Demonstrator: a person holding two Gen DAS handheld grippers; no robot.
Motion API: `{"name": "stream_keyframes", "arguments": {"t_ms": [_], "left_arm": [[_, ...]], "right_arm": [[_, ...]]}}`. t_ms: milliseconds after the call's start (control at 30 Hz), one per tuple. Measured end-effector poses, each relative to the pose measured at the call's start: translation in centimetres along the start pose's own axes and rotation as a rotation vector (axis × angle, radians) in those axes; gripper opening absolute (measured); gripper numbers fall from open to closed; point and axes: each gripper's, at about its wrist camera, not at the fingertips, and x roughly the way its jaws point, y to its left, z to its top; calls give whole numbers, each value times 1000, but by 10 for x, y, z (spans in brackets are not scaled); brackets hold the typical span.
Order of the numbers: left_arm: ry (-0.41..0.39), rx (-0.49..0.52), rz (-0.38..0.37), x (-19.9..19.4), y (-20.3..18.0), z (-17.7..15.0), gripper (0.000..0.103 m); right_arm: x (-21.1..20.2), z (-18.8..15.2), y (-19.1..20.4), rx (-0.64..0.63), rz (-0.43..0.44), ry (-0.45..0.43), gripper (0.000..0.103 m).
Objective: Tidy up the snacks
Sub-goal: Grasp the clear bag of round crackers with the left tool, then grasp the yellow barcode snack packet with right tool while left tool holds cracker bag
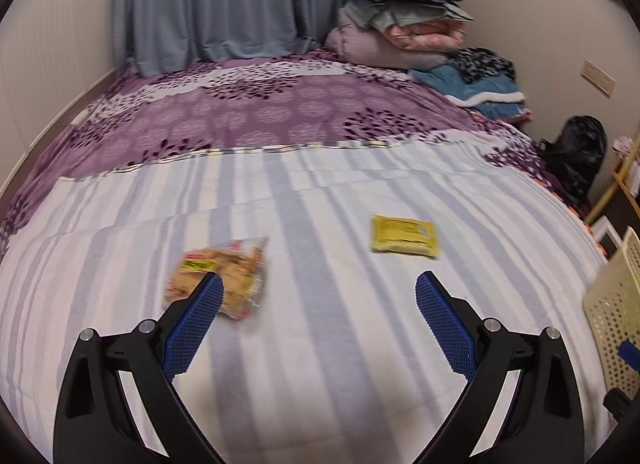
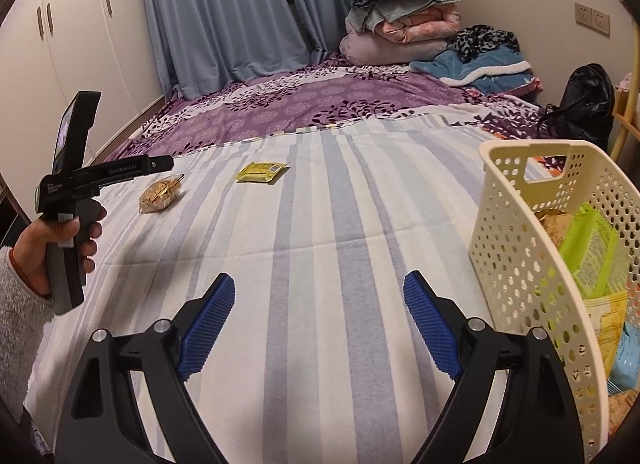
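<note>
A clear pack of brown snacks (image 1: 224,272) lies on the striped sheet, just ahead of my left gripper's left finger. A yellow packet (image 1: 404,234) lies farther right. My left gripper (image 1: 320,284) is open and empty above the sheet. In the right wrist view the same clear pack (image 2: 160,192) and yellow packet (image 2: 262,172) lie far ahead. My right gripper (image 2: 318,284) is open and empty. A cream perforated basket (image 2: 516,232) at its right holds several snack bags, one green (image 2: 588,252). The left gripper's body (image 2: 80,184) shows held in a hand at the left.
The striped sheet (image 2: 320,224) covers the near bed; a purple floral cover (image 2: 304,104) lies beyond. Folded blankets (image 2: 404,24) and a blue throw (image 2: 480,68) pile up at the far right. A black bag (image 2: 580,100) sits off the bed. The basket's edge (image 1: 616,304) shows at the right.
</note>
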Motion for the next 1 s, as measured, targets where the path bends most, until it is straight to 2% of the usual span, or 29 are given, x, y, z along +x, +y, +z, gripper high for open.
{"name": "stream_keyframes", "arguments": {"t_ms": [200, 333, 467, 700, 900, 1000], "left_arm": [[13, -52, 34, 27, 42, 8, 98], [49, -64, 27, 52, 60, 10, 98], [85, -75, 2, 73, 70, 7, 98], [139, -63, 16, 94, 78, 1, 98], [156, -99, -6, 102, 86, -7, 98], [137, -118, -20, 99, 89, -9, 93]], "right_arm": [[15, 1, 7, -9, 7, 29, 86], [24, 2, 12, -17, 11, 47, 86], [34, 3, 16, -23, 15, 66, 86], [54, 8, 24, -37, 30, 92, 86], [79, 18, 35, -63, 55, 108, 86], [94, 28, 40, -81, 62, 108, 86]]}}
